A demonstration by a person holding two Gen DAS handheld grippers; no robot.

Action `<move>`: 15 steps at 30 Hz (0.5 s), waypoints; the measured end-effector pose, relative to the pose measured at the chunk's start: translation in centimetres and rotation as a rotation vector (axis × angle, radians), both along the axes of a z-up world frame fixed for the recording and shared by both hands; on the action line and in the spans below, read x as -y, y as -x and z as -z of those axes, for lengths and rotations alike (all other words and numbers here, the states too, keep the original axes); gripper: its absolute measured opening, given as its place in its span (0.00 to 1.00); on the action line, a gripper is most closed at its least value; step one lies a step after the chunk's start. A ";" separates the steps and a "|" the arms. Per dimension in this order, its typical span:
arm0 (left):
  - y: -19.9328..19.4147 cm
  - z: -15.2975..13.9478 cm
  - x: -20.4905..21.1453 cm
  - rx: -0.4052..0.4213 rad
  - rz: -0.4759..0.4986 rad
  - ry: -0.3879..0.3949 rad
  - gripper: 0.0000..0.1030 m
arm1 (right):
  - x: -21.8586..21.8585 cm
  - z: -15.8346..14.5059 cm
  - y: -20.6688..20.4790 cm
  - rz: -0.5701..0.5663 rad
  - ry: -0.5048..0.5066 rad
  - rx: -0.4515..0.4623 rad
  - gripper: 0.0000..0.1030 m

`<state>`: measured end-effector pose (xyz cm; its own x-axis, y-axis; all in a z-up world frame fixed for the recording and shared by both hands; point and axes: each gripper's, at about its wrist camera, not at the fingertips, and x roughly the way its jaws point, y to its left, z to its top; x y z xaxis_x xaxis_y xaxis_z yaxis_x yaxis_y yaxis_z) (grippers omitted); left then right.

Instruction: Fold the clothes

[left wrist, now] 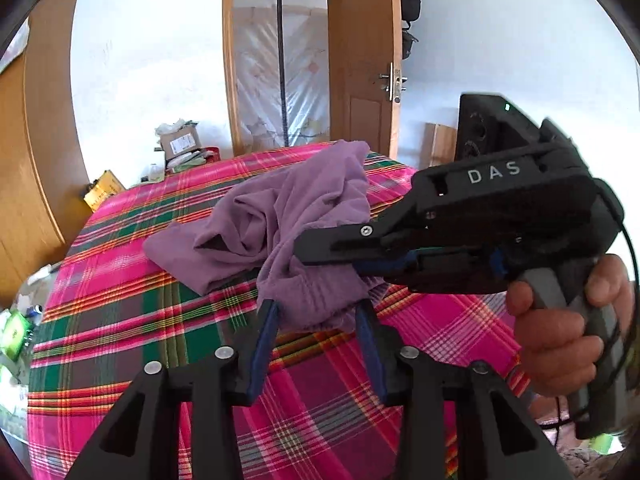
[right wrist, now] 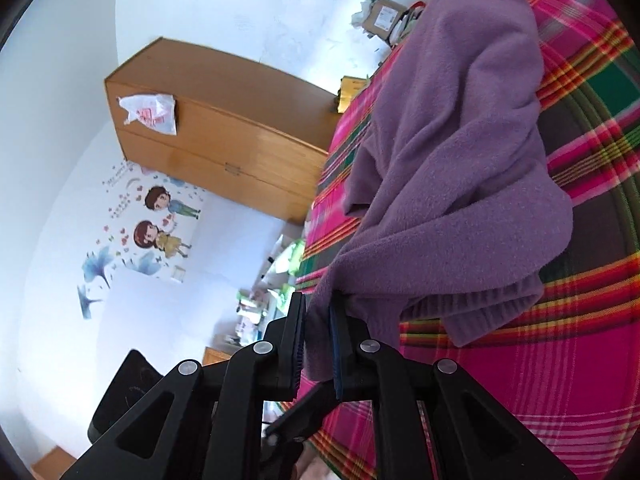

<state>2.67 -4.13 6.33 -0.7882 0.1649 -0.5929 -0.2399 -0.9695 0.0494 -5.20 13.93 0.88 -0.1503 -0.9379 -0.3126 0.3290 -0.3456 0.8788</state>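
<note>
Pinching purple garment (right wrist: 460,160): right gripper (right wrist: 318,344) jaws clenched; left gripper (left wrist: 320,320) jaws spread, straddling hem.

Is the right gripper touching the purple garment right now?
Touching. The right wrist view shows the right gripper with its jaws pinched on a fold of the purple garment.
</note>
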 end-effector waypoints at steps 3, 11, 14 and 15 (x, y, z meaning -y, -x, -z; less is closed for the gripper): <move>0.3 0.4 -0.7 -0.006 -0.003 0.051 0.43 | 0.2 -0.1 -0.1 -0.003 -0.039 -0.016 0.11; 0.4 1.0 -1.1 -0.046 -0.029 0.112 0.44 | 1.0 -0.1 0.1 -0.026 0.002 0.028 0.11; 0.8 0.9 -0.6 -0.034 -0.009 0.075 0.38 | 1.2 -0.1 0.1 -0.045 0.013 0.031 0.11; 0.8 0.9 -0.5 -0.030 0.001 0.059 0.33 | 1.2 -0.2 0.1 -0.047 0.012 0.026 0.11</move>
